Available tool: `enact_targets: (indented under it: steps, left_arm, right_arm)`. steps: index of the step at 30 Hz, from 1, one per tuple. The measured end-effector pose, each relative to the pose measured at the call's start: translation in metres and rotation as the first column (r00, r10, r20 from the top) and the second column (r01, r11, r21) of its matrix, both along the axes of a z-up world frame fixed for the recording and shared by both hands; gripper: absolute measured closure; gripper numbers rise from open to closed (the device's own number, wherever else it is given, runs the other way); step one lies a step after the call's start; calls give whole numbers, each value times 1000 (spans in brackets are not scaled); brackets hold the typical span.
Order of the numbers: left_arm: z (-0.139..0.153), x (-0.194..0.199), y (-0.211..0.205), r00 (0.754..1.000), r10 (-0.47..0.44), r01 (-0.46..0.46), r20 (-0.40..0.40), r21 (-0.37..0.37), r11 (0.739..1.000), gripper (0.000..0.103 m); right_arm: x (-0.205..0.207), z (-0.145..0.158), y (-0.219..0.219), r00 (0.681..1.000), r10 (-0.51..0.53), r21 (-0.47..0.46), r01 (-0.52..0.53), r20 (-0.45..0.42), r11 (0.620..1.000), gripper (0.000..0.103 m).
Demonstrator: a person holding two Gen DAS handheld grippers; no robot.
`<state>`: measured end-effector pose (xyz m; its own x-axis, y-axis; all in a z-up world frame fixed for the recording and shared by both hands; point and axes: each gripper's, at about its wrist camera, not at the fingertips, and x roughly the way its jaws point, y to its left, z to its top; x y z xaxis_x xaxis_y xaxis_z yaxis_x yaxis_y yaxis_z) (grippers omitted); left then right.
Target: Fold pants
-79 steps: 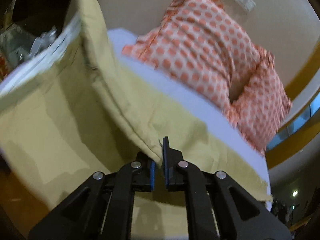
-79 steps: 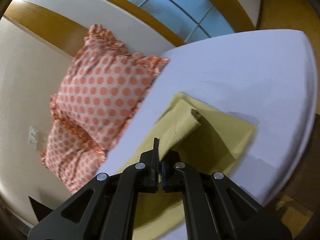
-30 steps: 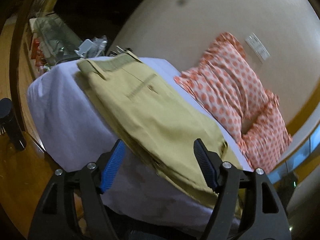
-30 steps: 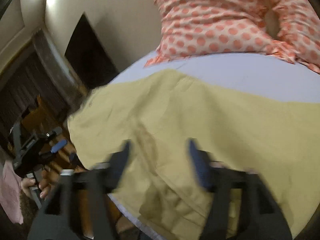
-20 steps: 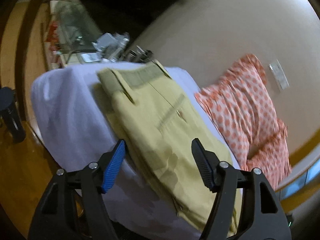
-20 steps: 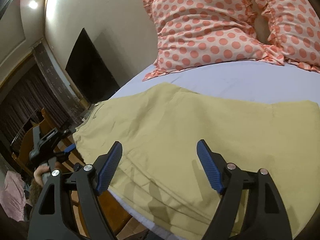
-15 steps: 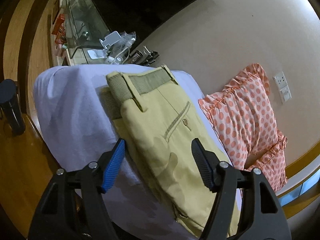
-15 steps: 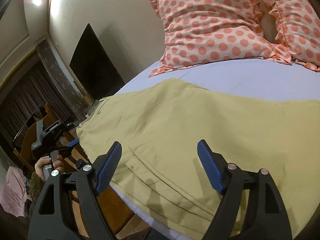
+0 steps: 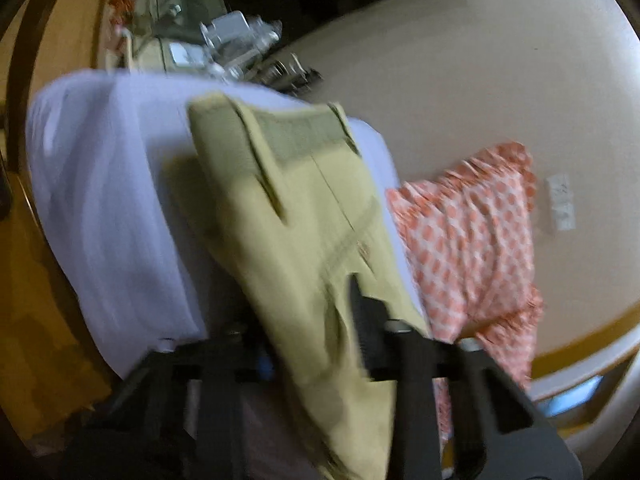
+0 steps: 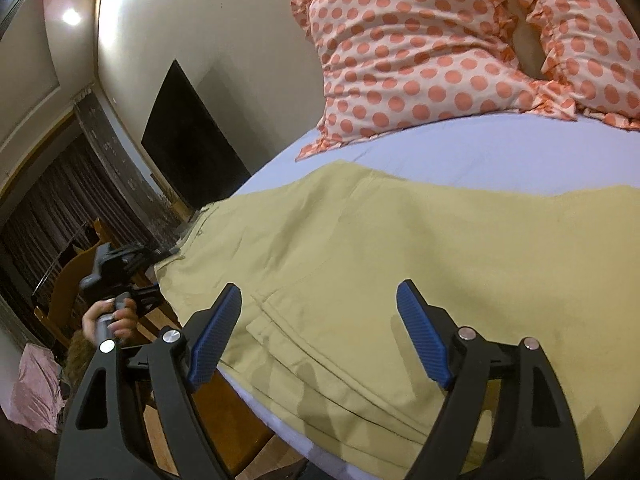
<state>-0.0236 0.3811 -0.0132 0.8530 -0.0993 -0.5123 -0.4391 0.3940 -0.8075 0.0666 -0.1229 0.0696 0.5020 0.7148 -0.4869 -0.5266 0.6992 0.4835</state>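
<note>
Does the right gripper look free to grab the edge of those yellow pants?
Probably yes. The right gripper hangs open just above the pants near the bed's edge, with nothing between its fingers and the fabric.

Khaki pants [image 10: 400,256] lie folded lengthwise and flat, waistband [image 9: 296,132] at one end.

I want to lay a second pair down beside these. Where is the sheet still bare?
A bare strip of sheet runs between the pants and the polka-dot pillows. Another patch lies at the bed corner beside the waistband. The near edge is crowded: the pants reach it, by the right gripper.
</note>
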Motion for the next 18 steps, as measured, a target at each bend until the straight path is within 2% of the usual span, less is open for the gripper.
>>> enact_targets:
  steps: [2,4,5,6,9,10,11,13,14,15,16,17,18]
  left_arm:
    - [5,12,3,999,5,-2,-47,67,998,91]
    - [26,25,-10,994,8,14,-109,198,980,94]
    - [45,33,-25,993,-1,35,-115,297,954,94]
    - [68,41,-44,994,-26,67,-109,392,918,94]
    - [122,59,-103,985,-155,172,-78,557,813,94]
    - [142,67,-138,972,-225,220,-72,625,749,94]
    - [158,73,-177,950,-305,268,-72,691,672,94]
    - [174,77,-253,884,-458,347,-93,788,509,93]
    - [174,75,-294,833,-542,385,-115,824,416,93]
    - [171,72,-323,790,-597,410,-136,842,351,92]
    - [159,66,-367,719,-670,450,-187,860,242,92]
    - [145,61,-399,656,-717,483,-234,860,161,92]
    - [132,58,-420,606,-748,512,-270,853,107,92]
  right_arm:
    - [-2,4,-13,1000,-23,7,23,18,1000,21]
    - [-4,8,-29,998,-51,15,50,35,999,20]
    - [-4,10,-39,996,-74,21,73,42,997,20]
    - [-6,12,-51,994,-100,29,99,49,995,20]
    - [-7,15,-82,982,-181,56,177,58,983,18]
    - [-7,17,-98,973,-224,69,220,56,973,18]
    - [-8,17,-109,966,-255,79,250,54,965,18]
    - [-9,18,-137,944,-328,109,322,40,940,18]
    - [-10,18,-152,931,-365,126,359,27,925,18]
    - [-9,18,-159,923,-383,137,378,18,916,18]
    - [-11,17,-173,909,-416,155,411,0,898,18]
    - [-12,15,-184,899,-438,170,434,-16,885,18]
    - [-13,13,-193,891,-454,182,452,-34,873,18]
